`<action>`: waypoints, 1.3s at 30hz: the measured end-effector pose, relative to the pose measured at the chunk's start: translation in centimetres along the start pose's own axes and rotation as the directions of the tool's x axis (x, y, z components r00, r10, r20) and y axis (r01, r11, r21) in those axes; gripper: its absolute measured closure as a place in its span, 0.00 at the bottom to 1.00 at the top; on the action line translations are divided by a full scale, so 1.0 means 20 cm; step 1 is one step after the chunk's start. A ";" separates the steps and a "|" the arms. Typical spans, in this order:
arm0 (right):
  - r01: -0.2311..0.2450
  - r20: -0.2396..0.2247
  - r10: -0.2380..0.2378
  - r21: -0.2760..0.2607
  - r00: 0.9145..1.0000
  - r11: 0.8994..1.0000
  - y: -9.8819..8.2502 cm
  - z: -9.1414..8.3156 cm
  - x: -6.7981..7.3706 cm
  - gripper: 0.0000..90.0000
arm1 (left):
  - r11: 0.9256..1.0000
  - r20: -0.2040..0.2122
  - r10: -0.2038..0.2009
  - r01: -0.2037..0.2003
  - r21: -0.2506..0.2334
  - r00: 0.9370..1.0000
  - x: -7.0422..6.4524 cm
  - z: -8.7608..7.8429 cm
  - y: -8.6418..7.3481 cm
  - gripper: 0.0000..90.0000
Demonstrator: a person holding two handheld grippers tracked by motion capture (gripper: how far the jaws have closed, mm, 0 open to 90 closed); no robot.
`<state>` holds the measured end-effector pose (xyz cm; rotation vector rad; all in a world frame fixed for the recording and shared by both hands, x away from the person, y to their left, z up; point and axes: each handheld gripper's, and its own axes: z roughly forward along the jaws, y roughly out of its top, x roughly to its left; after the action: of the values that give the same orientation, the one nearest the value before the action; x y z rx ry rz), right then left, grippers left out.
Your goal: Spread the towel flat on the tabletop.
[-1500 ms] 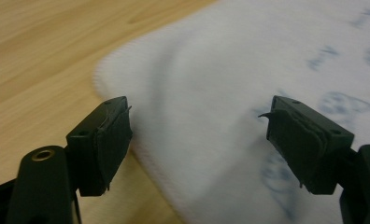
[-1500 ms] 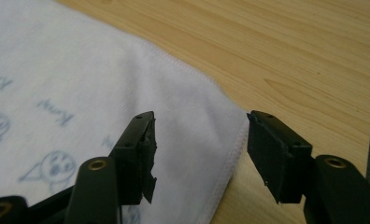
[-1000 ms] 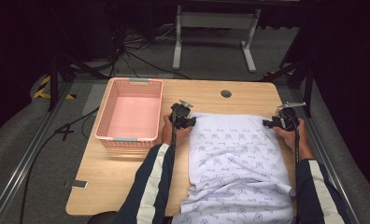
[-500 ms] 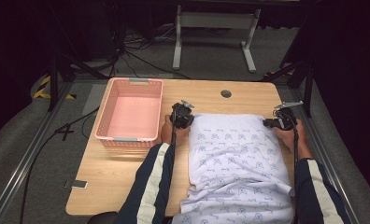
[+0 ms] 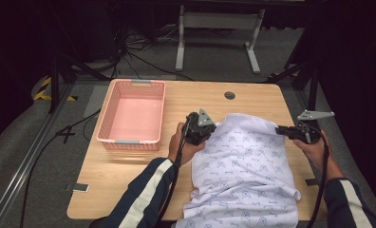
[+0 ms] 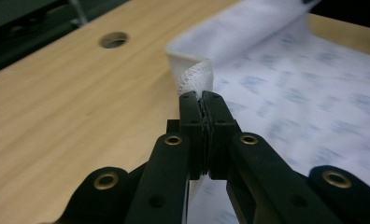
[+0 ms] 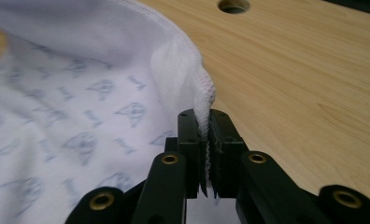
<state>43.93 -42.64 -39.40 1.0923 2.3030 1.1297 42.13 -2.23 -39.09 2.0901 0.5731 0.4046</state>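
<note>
A white cloth point(image 5: 243, 166) with a pale blue print lies on the wooden table point(image 5: 129, 175), its near end hanging over the front edge. My left gripper point(image 5: 211, 126) is shut on the cloth's far left corner point(image 6: 196, 77), whose stitched hem pokes up between the closed jaws. My right gripper point(image 5: 280, 129) is shut on the far right corner point(image 7: 202, 100), with the hem pinched between its jaws. Both corners are lifted off the table, and the far edge point(image 5: 252, 121) curls back toward me over the rest of the cloth.
A pink plastic basket point(image 5: 111, 126) stands empty at the table's left. A round cable hole point(image 5: 230, 95) sits near the far edge. Bare wood lies beyond the cloth and at the front left. Cables and a metal stand are on the floor behind.
Both grippers have closed on the far corners of the cloth, risen and drawn back toward me. The cloth's far edge has lifted and begun to fold over.
</note>
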 end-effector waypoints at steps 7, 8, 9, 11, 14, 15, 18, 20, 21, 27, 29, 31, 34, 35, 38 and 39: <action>0.133 -0.125 -0.133 -0.006 0.983 0.991 -0.15 -0.22 0.25 0.94 | 0.977 0.115 0.176 -0.187 0.099 0.978 -0.28 -0.14 -0.19 0.98; 0.144 -0.144 -0.142 0.005 0.979 0.990 -0.18 -0.23 0.29 0.94 | 0.974 0.141 0.180 -0.197 0.117 0.974 -0.31 -0.14 -0.23 0.98; 0.169 -0.154 -0.163 0.030 0.975 0.985 -0.21 -0.24 0.34 0.93 | 0.969 0.159 0.187 -0.209 0.134 0.970 -0.32 -0.15 -0.25 0.98; 0.187 -0.188 -0.176 0.044 0.966 0.981 -0.27 -0.25 0.40 0.93 | 0.951 0.195 0.209 -0.246 0.187 0.958 -0.36 -0.15 -0.31 0.97; 0.218 -0.204 -0.197 0.086 0.959 0.972 -0.38 -0.26 0.50 0.93 | 0.937 0.211 0.201 -0.251 0.242 0.956 -0.37 -0.14 -0.39 0.97; 0.205 -0.217 -0.182 0.087 0.959 0.975 -0.40 -0.26 0.51 0.93 | 0.940 0.215 0.175 -0.227 0.254 0.961 -0.37 -0.14 -0.41 0.97; 0.212 -0.201 -0.184 0.129 0.962 0.969 -0.45 -0.24 0.54 0.94 | 0.938 0.197 0.158 -0.210 0.277 0.968 -0.34 -0.12 -0.41 0.97; 0.202 -0.201 -0.173 0.138 0.964 0.970 -0.46 -0.23 0.54 0.94 | 0.939 0.181 0.160 -0.206 0.276 0.970 -0.34 -0.11 -0.41 0.98; 0.147 -0.143 -0.127 0.139 0.982 0.979 -0.47 -0.20 0.52 0.93 | 0.934 0.156 0.180 -0.218 0.283 0.971 -0.33 -0.10 -0.41 0.98; 0.065 -0.077 -0.054 0.149 0.996 0.987 -0.47 -0.13 0.46 0.93 | 0.943 0.069 0.163 -0.176 0.281 0.984 -0.23 -0.03 -0.38 0.98; 0.063 -0.056 -0.055 0.146 0.997 0.987 -0.45 -0.11 0.44 0.93 | 0.938 0.036 0.177 -0.180 0.297 0.984 -0.19 0.03 -0.35 0.98; 0.067 -0.027 -0.064 0.148 0.998 0.987 -0.42 -0.08 0.43 0.93 | 0.934 0.024 0.193 -0.191 0.301 0.981 -0.17 0.05 -0.33 0.98; 0.056 0.013 -0.059 0.157 0.998 0.986 -0.34 0.01 0.34 0.93 | 0.915 -0.035 0.235 -0.210 0.344 0.971 -0.09 0.14 -0.27 0.98; 0.058 0.025 -0.062 0.159 0.998 0.986 -0.32 0.03 0.33 0.93 | 0.914 -0.047 0.237 -0.206 0.350 0.971 -0.07 0.16 -0.26 0.98; 0.055 0.054 -0.065 0.171 0.996 0.984 -0.25 0.11 0.25 0.93 | 0.906 -0.096 0.256 -0.204 0.371 0.962 -0.01 0.22 -0.23 0.98; 0.050 0.061 -0.061 0.176 0.996 0.983 -0.23 0.13 0.23 0.93 | 0.903 -0.110 0.268 -0.210 0.374 0.957 0.01 0.25 -0.22 0.98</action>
<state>40.36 -39.59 -44.49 1.1017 2.4005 0.8710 43.70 -3.40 -45.35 2.5101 0.5110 0.6545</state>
